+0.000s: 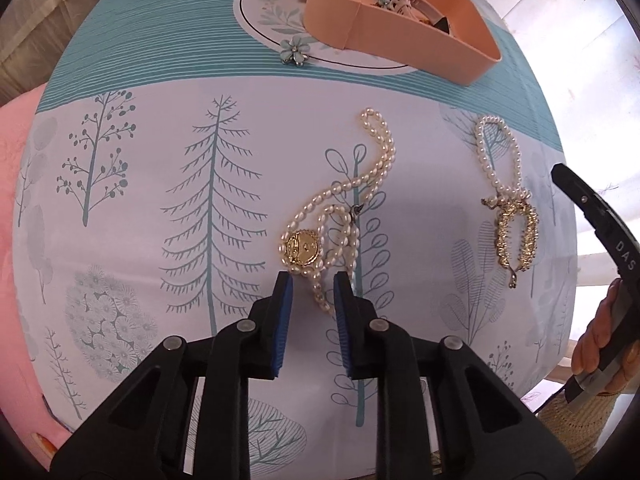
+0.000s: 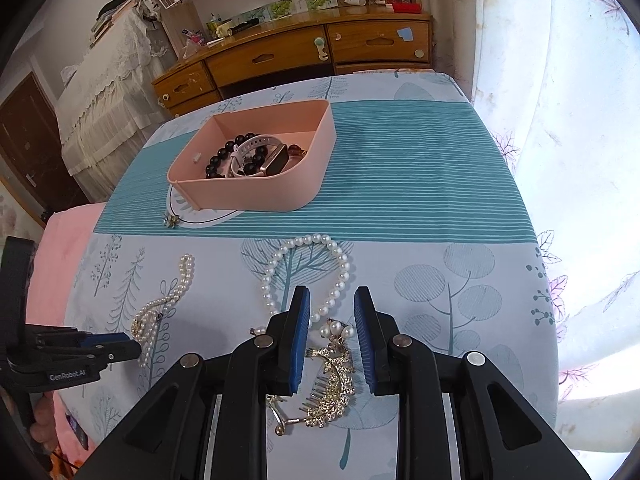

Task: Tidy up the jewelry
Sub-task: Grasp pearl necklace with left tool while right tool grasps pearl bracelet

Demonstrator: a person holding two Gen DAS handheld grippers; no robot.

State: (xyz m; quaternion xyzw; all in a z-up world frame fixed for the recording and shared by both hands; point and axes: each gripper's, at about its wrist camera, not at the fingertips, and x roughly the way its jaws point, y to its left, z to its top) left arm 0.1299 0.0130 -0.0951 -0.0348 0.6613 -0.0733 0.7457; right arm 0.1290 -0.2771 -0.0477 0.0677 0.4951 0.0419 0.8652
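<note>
We see the left gripper (image 1: 313,280) pointing steeply down at the tablecloth (image 1: 160,152), its blue pads narrowly apart and straddling the tail of the pearl necklace with the gold coin pendant (image 1: 303,247); a gap shows on each side of the strand, so we read no grip. The right gripper (image 2: 332,300) stands likewise narrowly parted over the round-pearl necklace (image 2: 306,264) and the gold leaf hair comb (image 2: 334,384) lying tangled at its end. Whether its pads touch either piece we cannot quite tell from the right wrist view; they appear clear of both. The pink box (image 2: 256,196) sits farther back on the teal striped band, holding a black bead bracelet (image 2: 224,156) and a watch (image 2: 272,162). A pale blue flower brooch (image 1: 295,50) lies just beside the box on the cloth.
</note>
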